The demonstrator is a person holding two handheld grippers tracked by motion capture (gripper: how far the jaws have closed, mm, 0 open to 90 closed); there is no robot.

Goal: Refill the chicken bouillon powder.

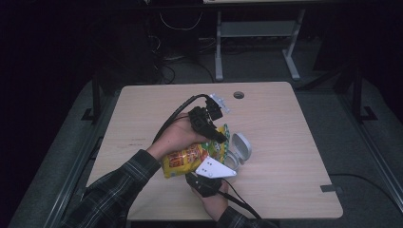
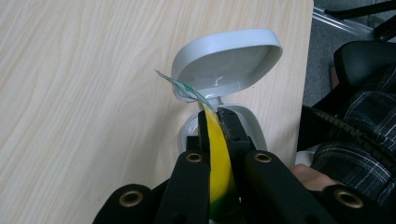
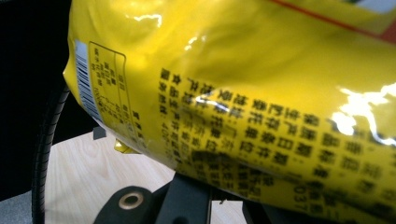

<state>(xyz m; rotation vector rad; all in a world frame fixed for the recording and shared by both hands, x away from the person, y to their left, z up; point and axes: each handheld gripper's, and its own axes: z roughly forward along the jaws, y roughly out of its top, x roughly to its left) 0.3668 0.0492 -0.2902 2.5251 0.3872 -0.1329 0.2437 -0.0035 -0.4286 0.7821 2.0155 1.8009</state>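
A yellow snack bag [image 1: 185,160] hangs in the air over the table's middle, held between both hands. My left gripper [image 1: 219,137] points down from above and is shut on the bag's top edge [image 2: 217,154]; a clear torn corner sticks out past its tips. Right below it stands a small white bin [image 2: 254,128] with its flip lid [image 2: 229,60] open. My right gripper [image 1: 205,176] comes up from the near edge at the bag's lower end. In the right gripper view the printed back of the bag [image 3: 243,93] covers its jaws, which appear shut on the bag's bottom.
The white bin [image 1: 237,151] stands on the wooden table [image 1: 280,123], just right of the bag. A cable hole [image 1: 238,95] lies near the far edge. Cables trail from both grippers. A desk frame [image 1: 256,33] stands on the dark floor beyond.
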